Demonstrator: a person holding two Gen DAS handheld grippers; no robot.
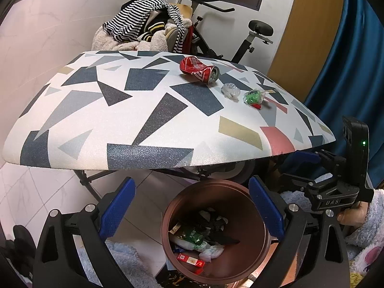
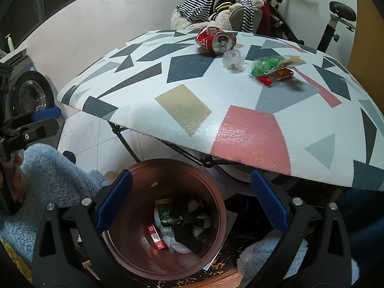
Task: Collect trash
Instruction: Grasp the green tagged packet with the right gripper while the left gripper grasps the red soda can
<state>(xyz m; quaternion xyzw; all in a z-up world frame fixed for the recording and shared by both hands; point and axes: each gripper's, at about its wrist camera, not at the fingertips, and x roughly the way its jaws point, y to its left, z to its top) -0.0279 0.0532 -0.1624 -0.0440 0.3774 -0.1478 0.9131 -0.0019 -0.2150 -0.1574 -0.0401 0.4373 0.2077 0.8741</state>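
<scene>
On the patterned table top [image 1: 144, 120] [image 2: 182, 110] lie a crushed red can [image 1: 199, 72] [image 2: 216, 39], a crumpled clear plastic scrap [image 1: 230, 91] [image 2: 232, 58], a green wrapper [image 1: 253, 97] [image 2: 264, 64] and a small red packet [image 2: 276, 76]. A brown bin [image 1: 216, 194] [image 2: 172, 175] stands on the floor below the table's near edge, with wrappers, tissue and a red box inside. My left gripper [image 1: 192, 206] [image 2: 48, 120] hovers open over the bin, nothing between its blue pads. My right gripper [image 2: 192, 201] [image 1: 300, 168] is open above the bin too, and empty.
Beyond the table stand an exercise bike [image 1: 259, 31] and a chair piled with clothes [image 1: 144, 28]. A blue curtain [image 1: 348, 60] hangs at the right. A washing machine [image 2: 31, 91] is at the left. Fluffy blue sleeves [image 2: 52, 168] flank the bin.
</scene>
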